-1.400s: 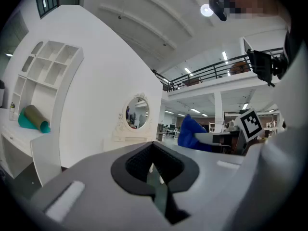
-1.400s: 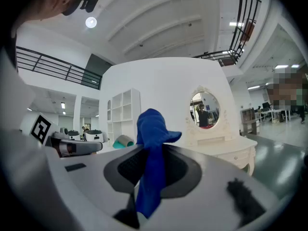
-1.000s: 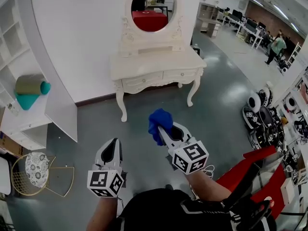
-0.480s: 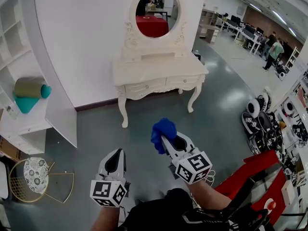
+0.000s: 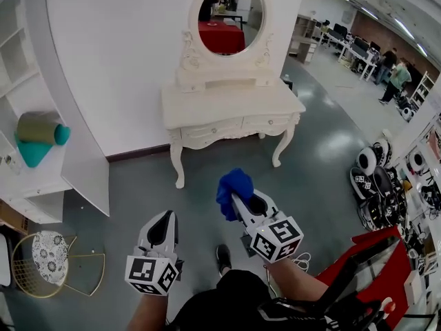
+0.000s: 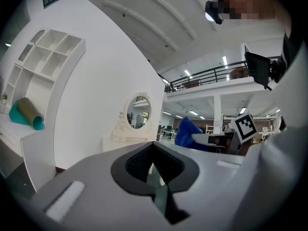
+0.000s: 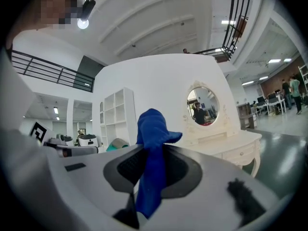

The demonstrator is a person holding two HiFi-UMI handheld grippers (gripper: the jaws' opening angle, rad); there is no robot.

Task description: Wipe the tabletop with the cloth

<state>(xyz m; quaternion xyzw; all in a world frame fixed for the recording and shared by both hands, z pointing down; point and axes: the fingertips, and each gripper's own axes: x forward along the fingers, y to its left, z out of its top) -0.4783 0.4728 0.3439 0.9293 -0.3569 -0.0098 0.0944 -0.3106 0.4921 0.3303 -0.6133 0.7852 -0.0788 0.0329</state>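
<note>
The right gripper (image 5: 234,198) is clamped on a blue cloth (image 5: 233,183); in the right gripper view the cloth (image 7: 152,129) runs down between the dark pads (image 7: 126,170) and bunches in a loose fold above the jaw tips; the jaws are closed onto it with only the fabric between them. The left gripper (image 5: 166,216) has its jaws brought together with nothing between them; in the left gripper view only a thin slit shows where the pads (image 6: 137,163) meet, and the grey floor is seen through it. Both grippers are held out in the air above the grey floor (image 5: 317,150), the left one nearer the person's body and the right one slightly farther forward; the two are apart from each other.

Ahead stands a white dressing table (image 5: 234,101) on curved legs against a white wall, with an oval mirror (image 5: 227,11) rising from its back edge; the tabletop is bare and the cloth is well apart from it, on the near side of the table. To the left is a white shelf unit (image 5: 34,178) holding a teal cone (image 5: 31,152) with an olive roll (image 5: 38,126) just above it; below the shelf, on the floor, sits a gold wire stool (image 5: 49,241) with a patterned cushion. A dark shoe (image 5: 222,257) shows between the two grippers. At the far right, people (image 5: 396,74) stand in an open work area.
</note>
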